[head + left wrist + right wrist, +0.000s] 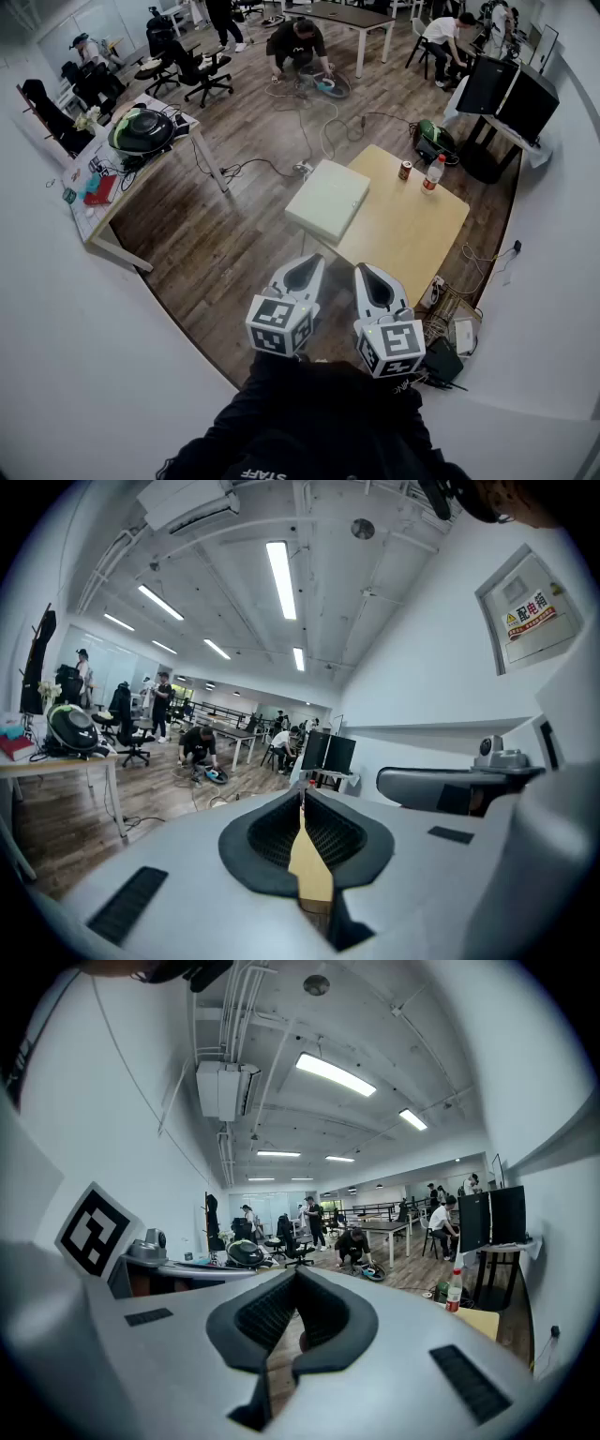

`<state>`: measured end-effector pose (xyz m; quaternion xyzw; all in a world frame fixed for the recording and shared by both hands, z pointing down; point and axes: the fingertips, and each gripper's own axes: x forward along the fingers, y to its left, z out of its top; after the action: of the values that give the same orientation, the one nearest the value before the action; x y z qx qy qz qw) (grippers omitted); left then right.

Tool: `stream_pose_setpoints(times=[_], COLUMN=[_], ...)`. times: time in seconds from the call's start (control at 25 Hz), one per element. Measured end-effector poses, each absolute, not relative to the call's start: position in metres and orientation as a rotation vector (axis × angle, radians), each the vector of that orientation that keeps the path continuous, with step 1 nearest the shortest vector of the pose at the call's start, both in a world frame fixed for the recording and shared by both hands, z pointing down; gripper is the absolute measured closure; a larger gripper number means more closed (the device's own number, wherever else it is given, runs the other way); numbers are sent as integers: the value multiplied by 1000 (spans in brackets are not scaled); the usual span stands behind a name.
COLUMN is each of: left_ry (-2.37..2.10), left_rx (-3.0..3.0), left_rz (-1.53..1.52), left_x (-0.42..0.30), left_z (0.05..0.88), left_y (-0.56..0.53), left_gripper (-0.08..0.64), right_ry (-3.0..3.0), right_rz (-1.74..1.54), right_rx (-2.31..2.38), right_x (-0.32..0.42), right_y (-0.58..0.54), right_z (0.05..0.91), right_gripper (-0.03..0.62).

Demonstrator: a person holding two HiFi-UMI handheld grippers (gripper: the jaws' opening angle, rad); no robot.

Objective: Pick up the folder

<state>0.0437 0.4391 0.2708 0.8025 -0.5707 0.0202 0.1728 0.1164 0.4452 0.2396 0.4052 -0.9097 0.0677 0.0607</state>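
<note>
folder (328, 199): lying flat and pale at the 9 o'clock edge of the wooden table (412, 244), seeming to overhang that edge, with whatever is bearing it underneath not showing clearly. running its long axis from about 1 o'clock down to 7 o'clock in the head view, so presenting a short end toward the tongs.

left tongs (309, 267): hovering level and apart from the folder, clenched with the tips meeting and nothing between them. sitting almost straight under the folder's near end, with the folder at roughly 12 to 1 o'clock from it. right tongs (367, 274): hanging just beside the left, also clenched and empty, finding the folder at about 11 o'clock, across the table's near corner. judging the left as the nearer and better lined up along the long axis. needing the jaws released first, then reaching forward to the near short end, probably from the overhanging side where an edge is free to pinch.

looking down from the head view: giving the whole layout, folder, both tongs, and a can (405, 170) and a bottle (432, 173) standing well apart from the folder at the table's far side. looking along the left tongs (302, 797): showing the shut tips plainly and only a tan sliver of table (309, 878) through the slot behind them, no clear folder. looking along the right tongs (295, 1274): showing tips together, the bottle (455, 1290) and a corner of the table (480, 1322) off at 3 o'clock, and missing the folder altogether.
</note>
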Motion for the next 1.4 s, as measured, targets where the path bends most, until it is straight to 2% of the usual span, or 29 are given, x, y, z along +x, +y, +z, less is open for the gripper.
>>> stream_pose_setpoints(times=[0.76, 1.4], left_ry=[-1600, -1588], left_rx=[2277, 2182], left_rz=[40, 44], left_x=[26, -23], left_z=[275, 314], left_y=[437, 457], left_gripper=[515, 515], right_ry=[-2770, -2675], right_rz=[203, 262], right_rx=[1247, 1189], right_x=[97, 51], right_y=[443, 459], right_z=[236, 275], right_gripper=[569, 569])
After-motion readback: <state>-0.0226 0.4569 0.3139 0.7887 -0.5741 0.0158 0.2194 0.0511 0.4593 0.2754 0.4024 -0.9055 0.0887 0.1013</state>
